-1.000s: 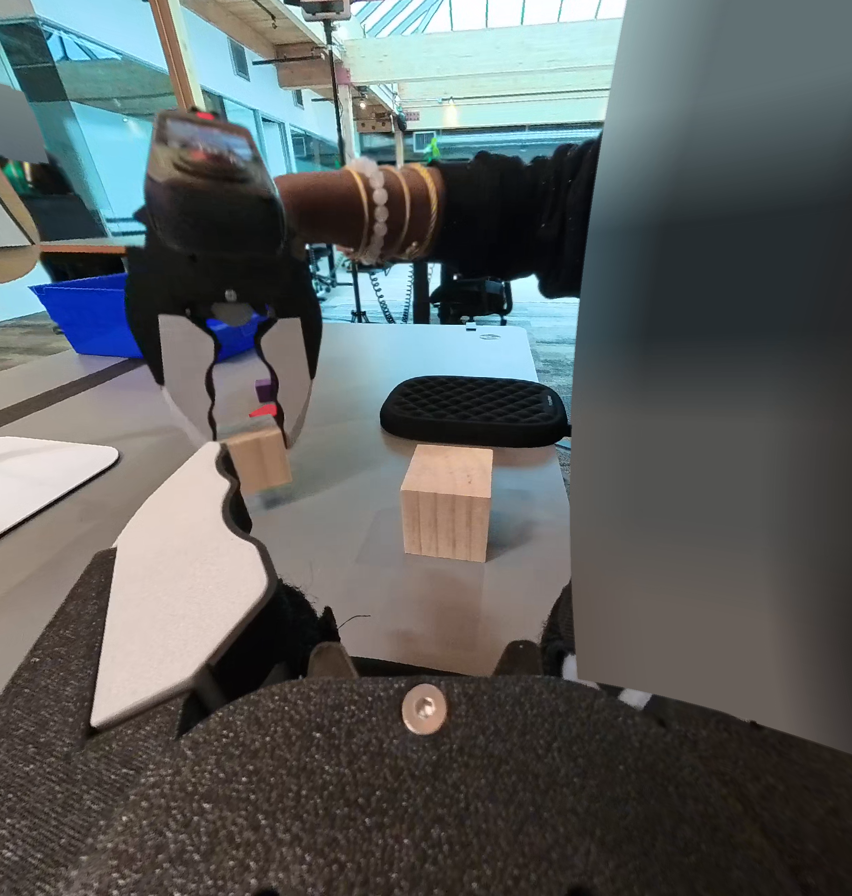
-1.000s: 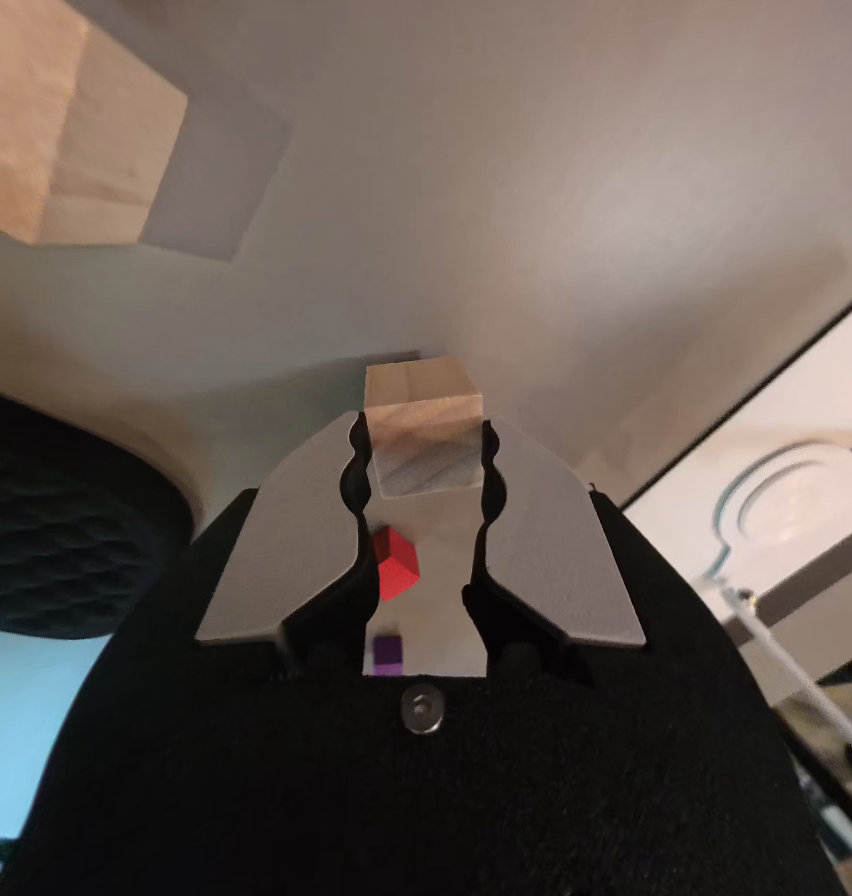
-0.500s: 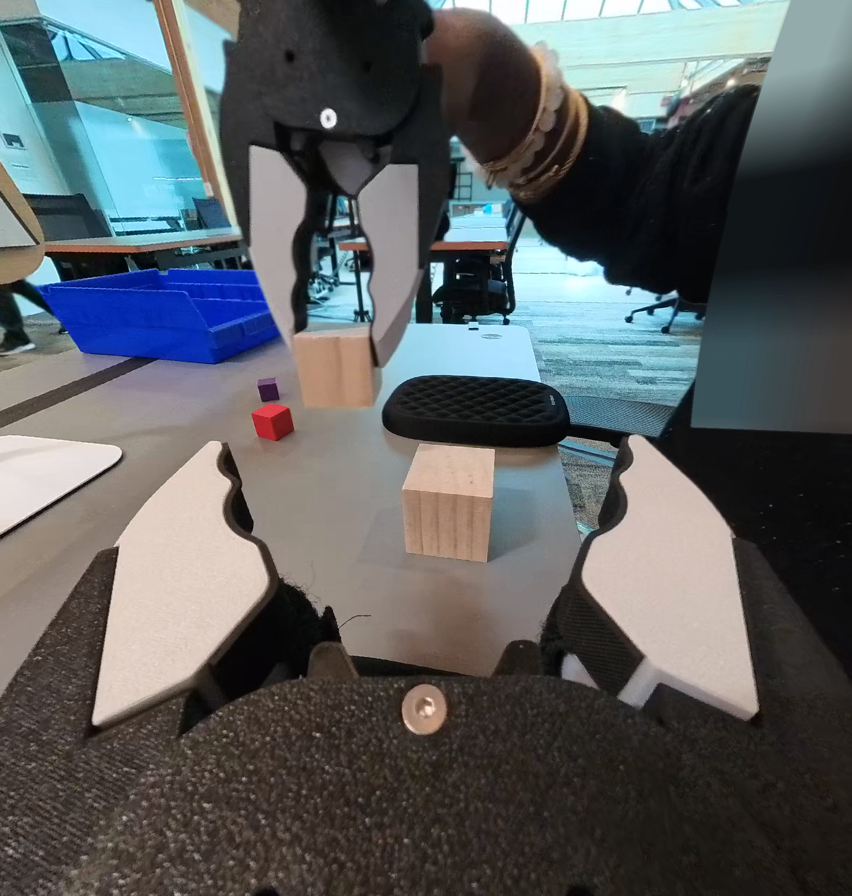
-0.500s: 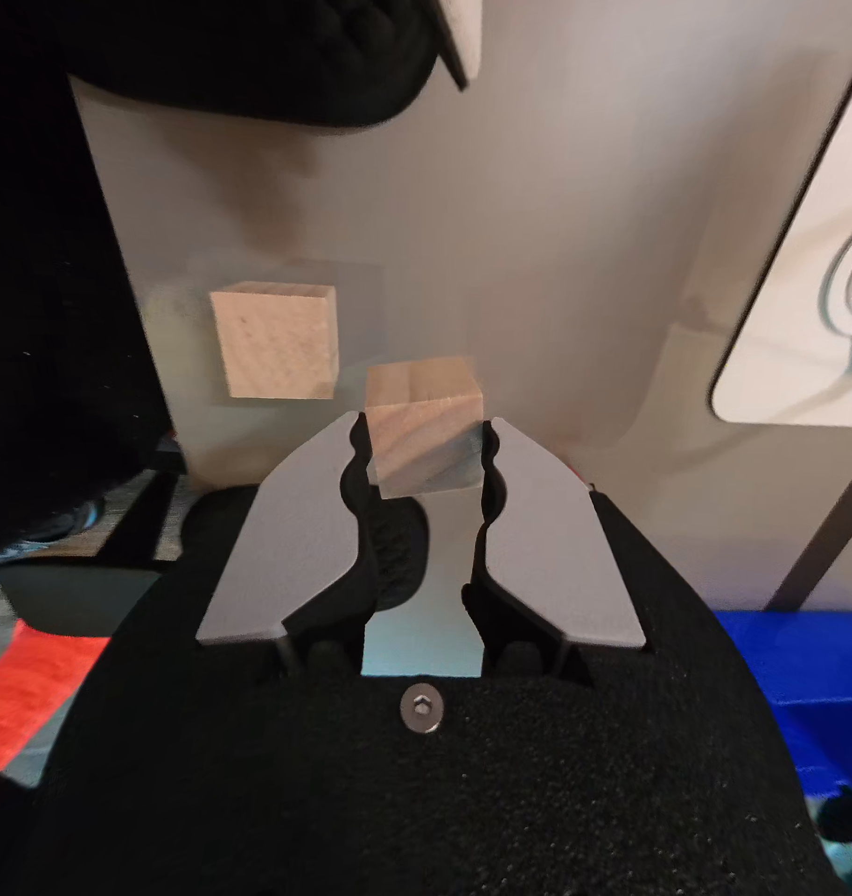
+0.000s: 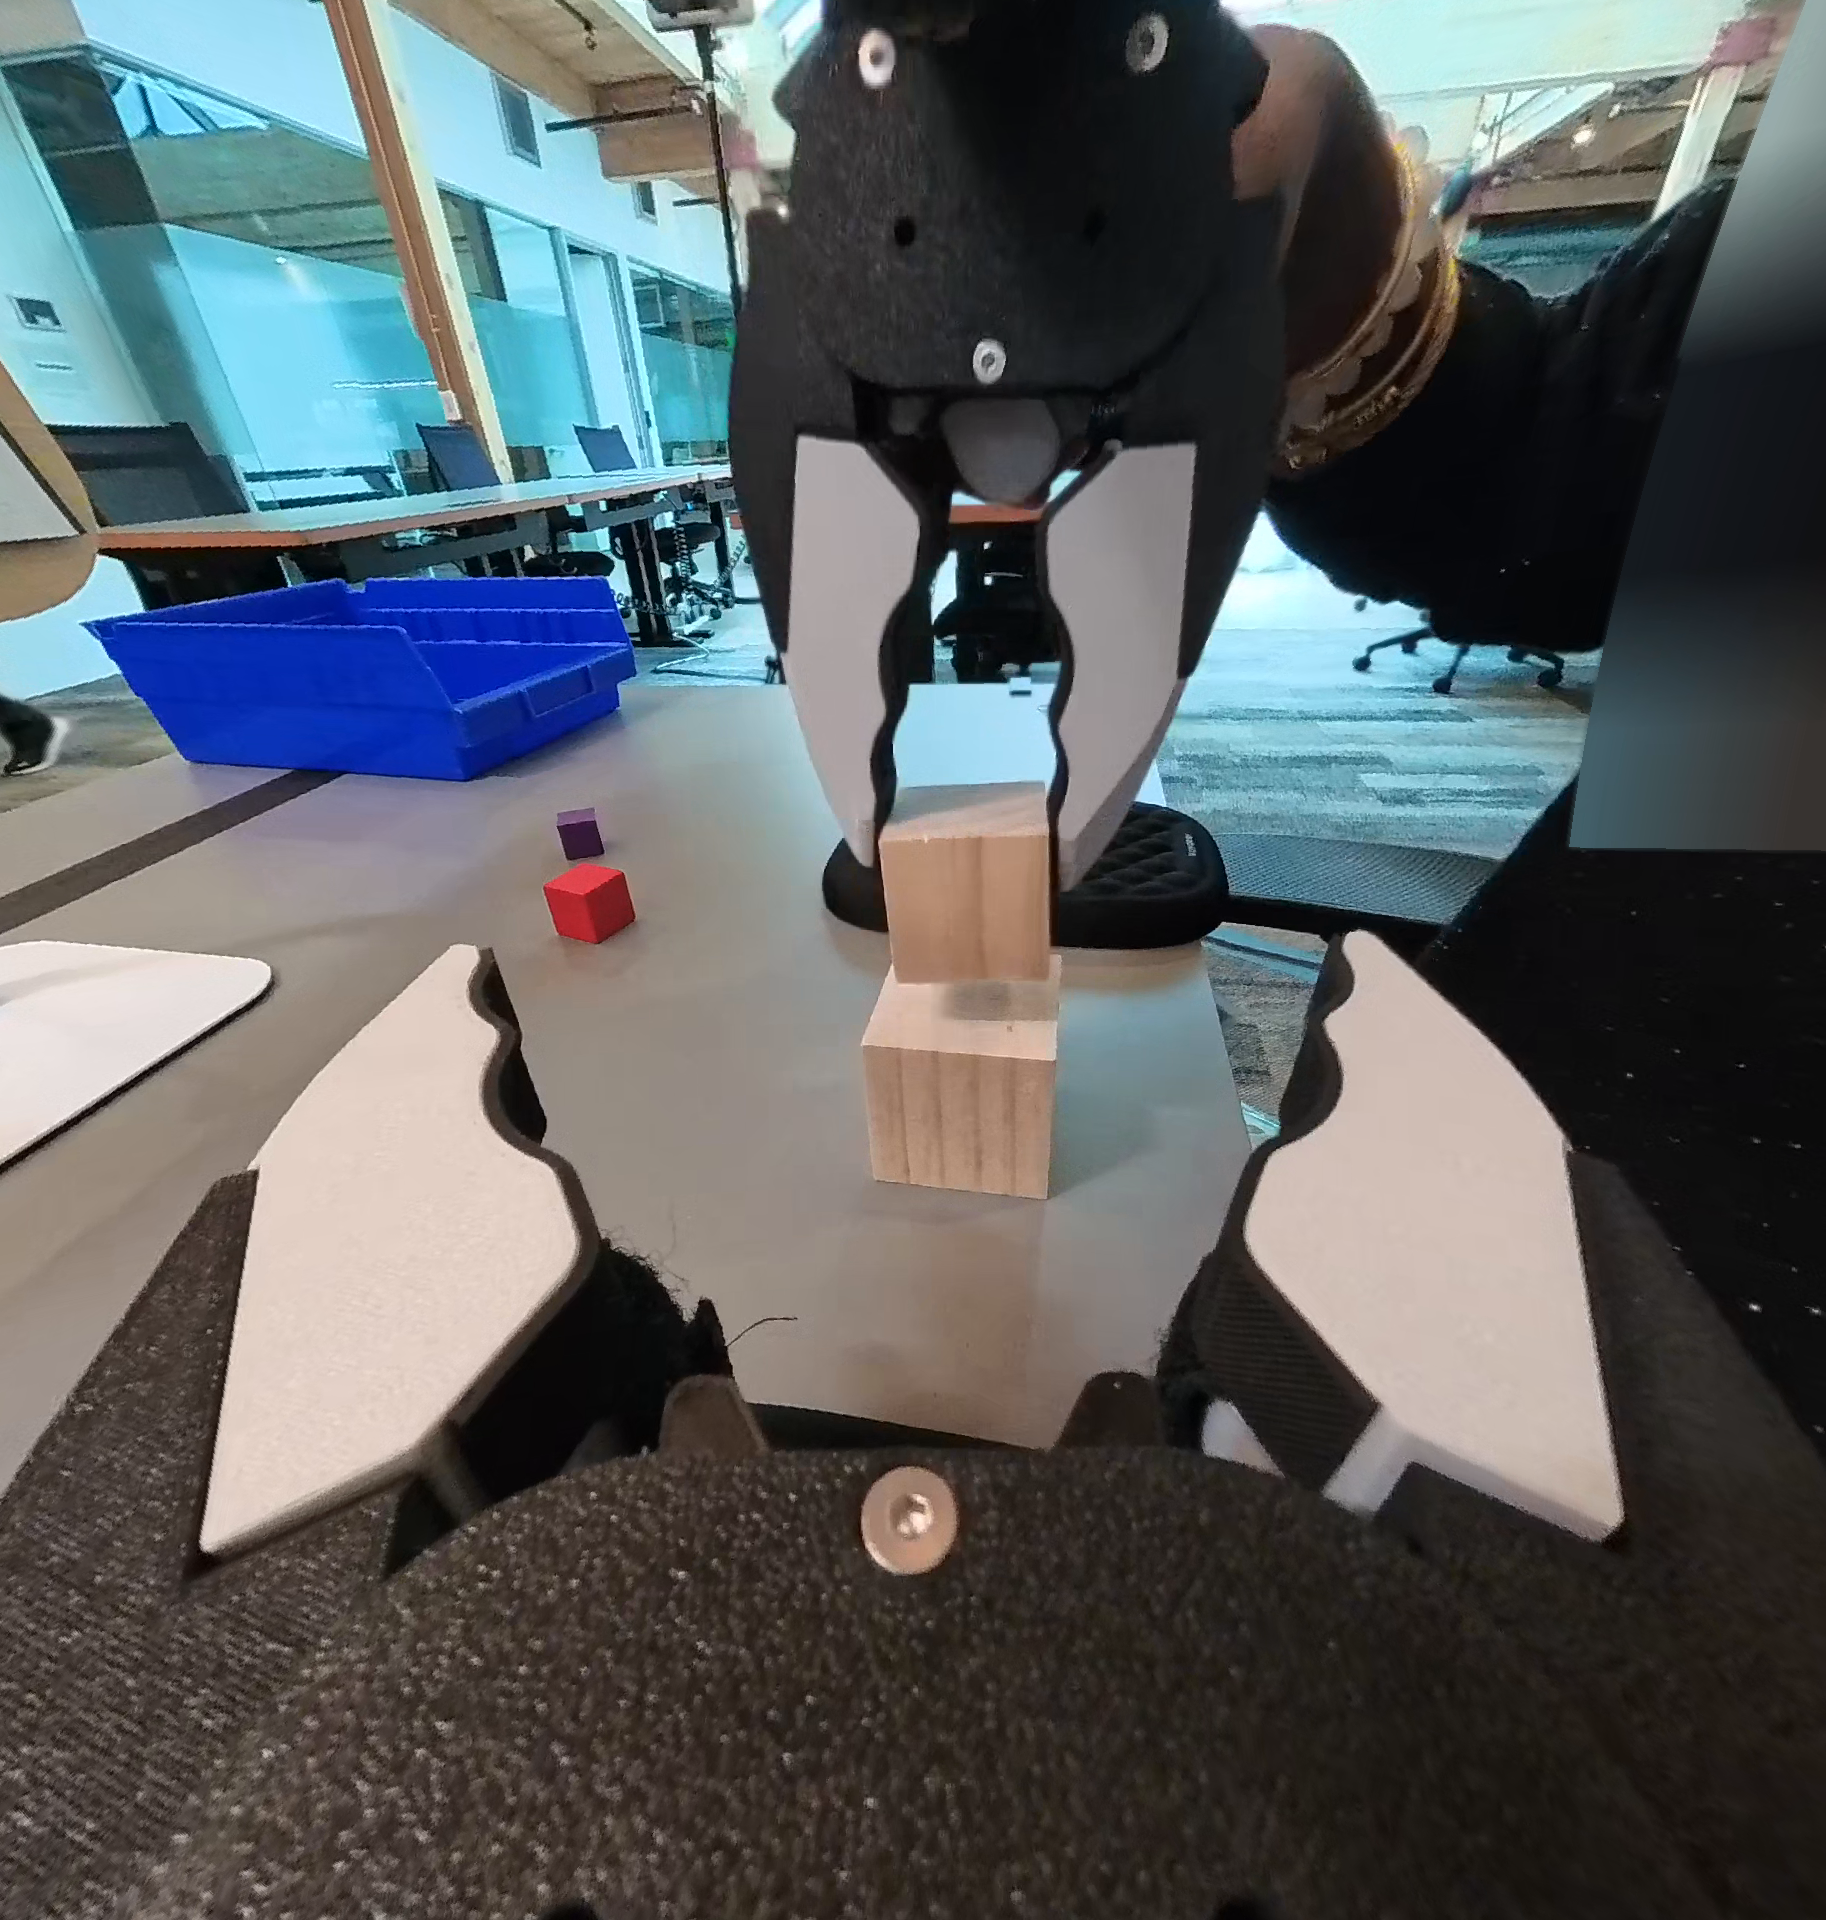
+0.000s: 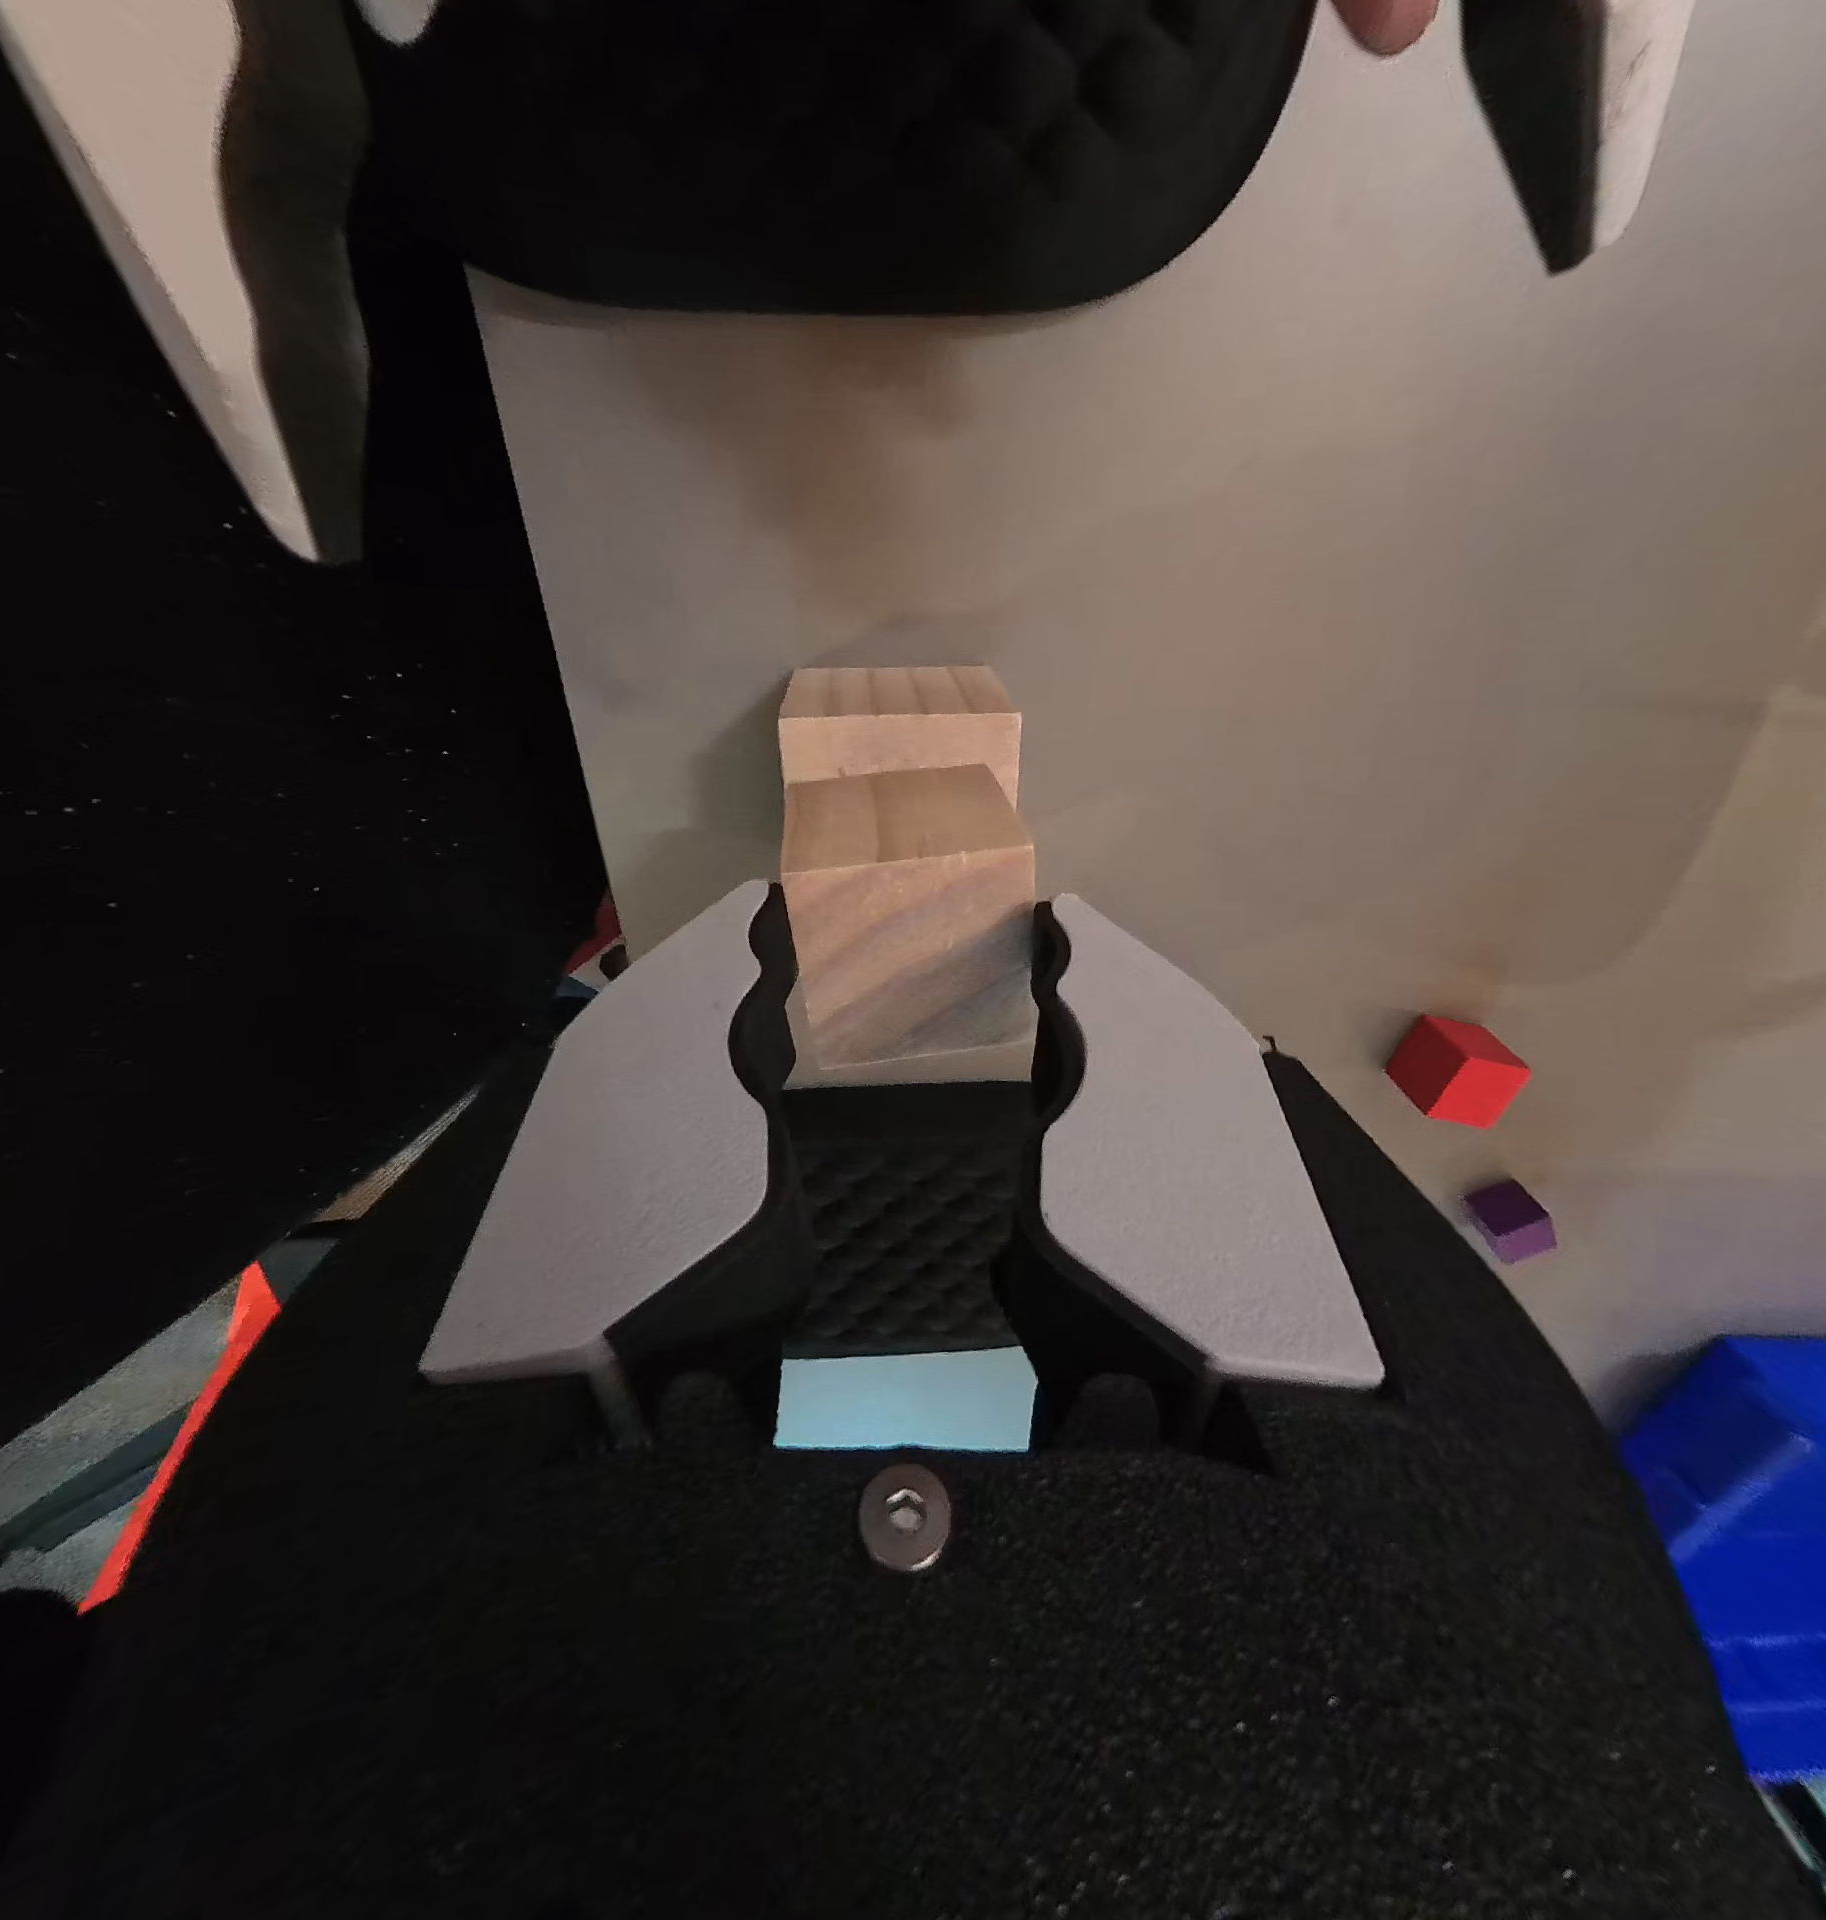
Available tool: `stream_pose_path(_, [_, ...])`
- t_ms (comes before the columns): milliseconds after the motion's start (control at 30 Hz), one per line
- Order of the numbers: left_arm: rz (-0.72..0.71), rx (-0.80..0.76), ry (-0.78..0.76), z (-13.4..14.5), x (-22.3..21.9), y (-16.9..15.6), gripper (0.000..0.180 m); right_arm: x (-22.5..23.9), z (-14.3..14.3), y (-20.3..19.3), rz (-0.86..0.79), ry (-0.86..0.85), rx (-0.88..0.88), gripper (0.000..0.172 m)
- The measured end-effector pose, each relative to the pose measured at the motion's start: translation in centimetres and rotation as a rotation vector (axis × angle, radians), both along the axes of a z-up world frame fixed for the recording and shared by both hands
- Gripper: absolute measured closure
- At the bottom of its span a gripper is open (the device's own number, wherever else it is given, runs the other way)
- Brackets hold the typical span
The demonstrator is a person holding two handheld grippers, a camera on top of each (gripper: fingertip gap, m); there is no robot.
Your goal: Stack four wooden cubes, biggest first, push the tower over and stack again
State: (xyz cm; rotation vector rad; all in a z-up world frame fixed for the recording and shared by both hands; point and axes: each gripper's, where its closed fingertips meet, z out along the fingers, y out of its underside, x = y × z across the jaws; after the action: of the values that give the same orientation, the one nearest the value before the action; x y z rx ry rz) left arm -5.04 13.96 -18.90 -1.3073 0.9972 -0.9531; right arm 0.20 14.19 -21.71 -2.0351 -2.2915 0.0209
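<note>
The right hand-held gripper (image 5: 966, 831) points down over the desk (image 5: 701, 1039), its two fingers closed partway on a pale wooden cube (image 5: 966, 894), pads pressed to its two opposite sides; that cube hangs just above a second wooden cube (image 5: 959, 1101) standing on the desk, a thin gap and a shadow showing between them (the upper one sits slightly off to one side of the lower); the left hand-held gripper (image 5: 909, 1039) is spread wide with nothing between its fingers, low over the desk's near edge, the stacked pair lying ahead of it; a red cube (image 5: 589, 904) and a smaller purple cube (image 5: 580, 833) lie apart on the desk; a black quilted pad (image 5: 1148, 883) sits behind the cubes; a blue bin (image 5: 369, 675) stands farther back.
</note>
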Motion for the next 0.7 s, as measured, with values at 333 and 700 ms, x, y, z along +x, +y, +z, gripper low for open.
stream_pose_path(333, [-0.001,-0.001,-0.003,0.0,0.0,0.0,0.042,0.2,-1.5,0.0,-0.061,-0.026,0.012,0.128])
stream_pose_path(700, [-0.002,0.004,0.0,0.0,0.0,-0.1,0.043,0.1,-1.6,0.1,-0.088,-0.029,0.041,0.128])
